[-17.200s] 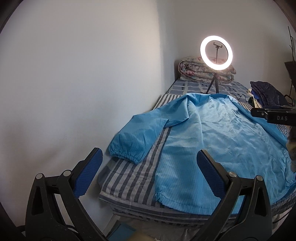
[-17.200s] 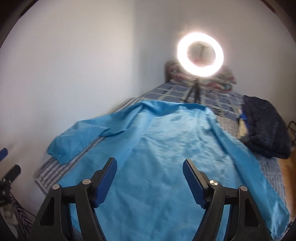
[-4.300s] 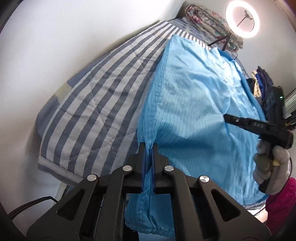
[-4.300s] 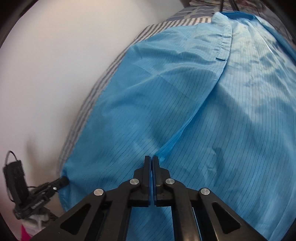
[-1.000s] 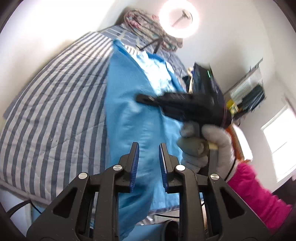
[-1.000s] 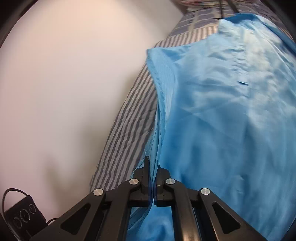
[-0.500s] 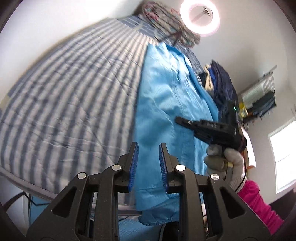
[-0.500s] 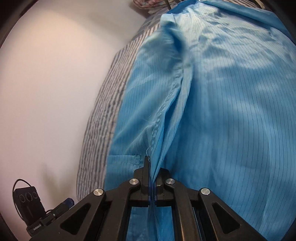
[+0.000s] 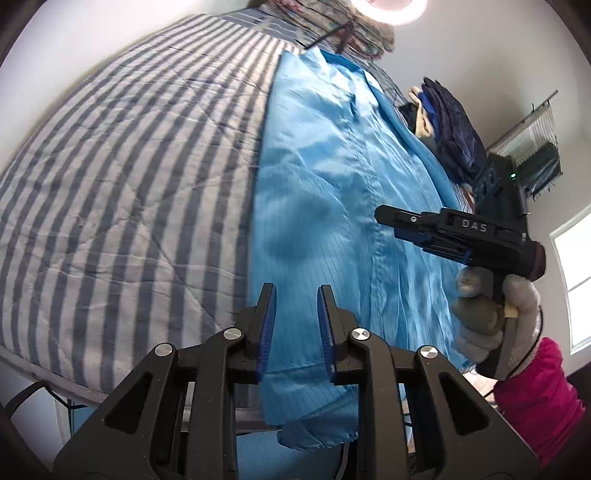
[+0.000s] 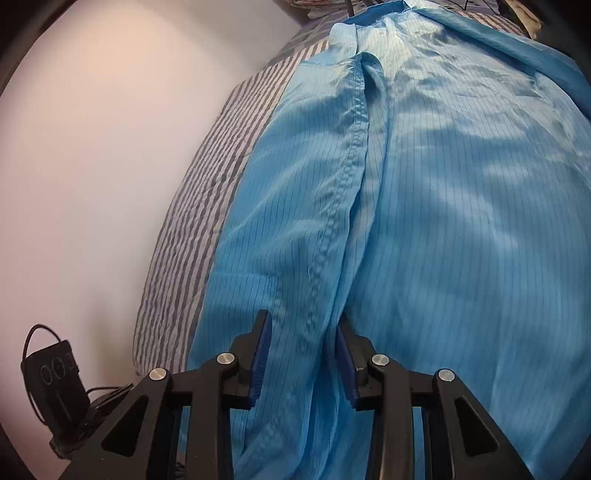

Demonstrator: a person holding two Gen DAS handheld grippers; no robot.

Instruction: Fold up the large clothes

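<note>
Now striped bed (image 9: 122, 177), blue garment (image 9: 332, 177) spread lengthwise along it. Right gripper (image 10: 301, 356) jaws just parting, raised seam fold of garment between pads, not pinched. Left gripper (image 9: 293, 314) slightly open, empty, hovering above garment's near hem.

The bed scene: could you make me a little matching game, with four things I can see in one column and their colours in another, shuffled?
Things:
1. garment spread on the bed
2. bed cover
3. sleeve of the person holding the tongs
4. ring lamp at the far end

Colours:
A. grey and white stripes
B. glowing white
C. light blue
D. bright pink

Pairs: 1-C, 2-A, 3-D, 4-B
</note>
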